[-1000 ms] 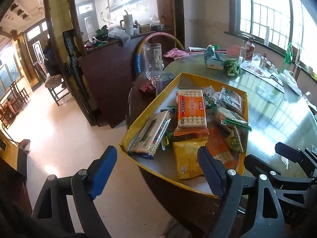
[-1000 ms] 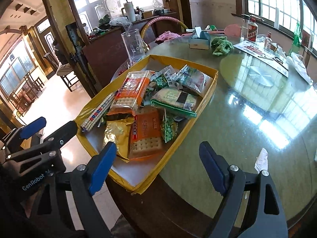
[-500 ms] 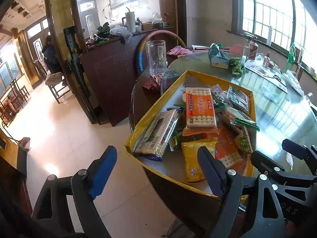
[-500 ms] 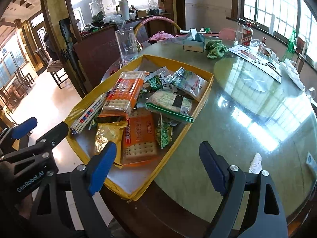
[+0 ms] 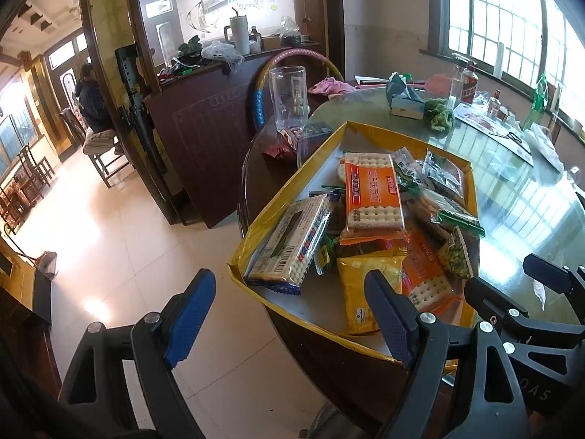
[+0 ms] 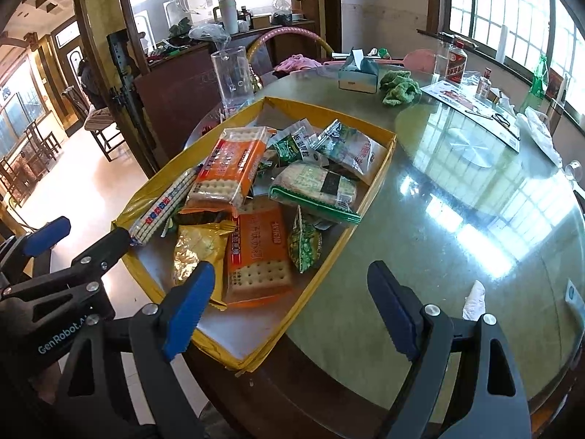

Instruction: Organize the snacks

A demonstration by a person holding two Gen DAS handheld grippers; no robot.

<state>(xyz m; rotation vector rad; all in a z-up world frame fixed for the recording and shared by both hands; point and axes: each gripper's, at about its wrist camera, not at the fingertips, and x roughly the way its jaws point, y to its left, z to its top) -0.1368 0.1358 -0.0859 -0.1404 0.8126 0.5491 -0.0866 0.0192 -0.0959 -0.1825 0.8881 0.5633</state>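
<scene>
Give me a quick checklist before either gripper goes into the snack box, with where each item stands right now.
1. Left gripper open and empty: ok, jaws wide apart, nothing between them.
2. Right gripper open and empty: ok, same.
3. Box fully on the table: not ok, its near corner hangs past the table edge.
4. Snacks reachable from above: ok, the box has no lid; the near orange cracker pack lies flat on top.
5. Packs free to lift singly: not ok, the far orange cracker pack and others overlap.
6. Grippers clear of each other: cannot tell, they are close side by side.
</scene>
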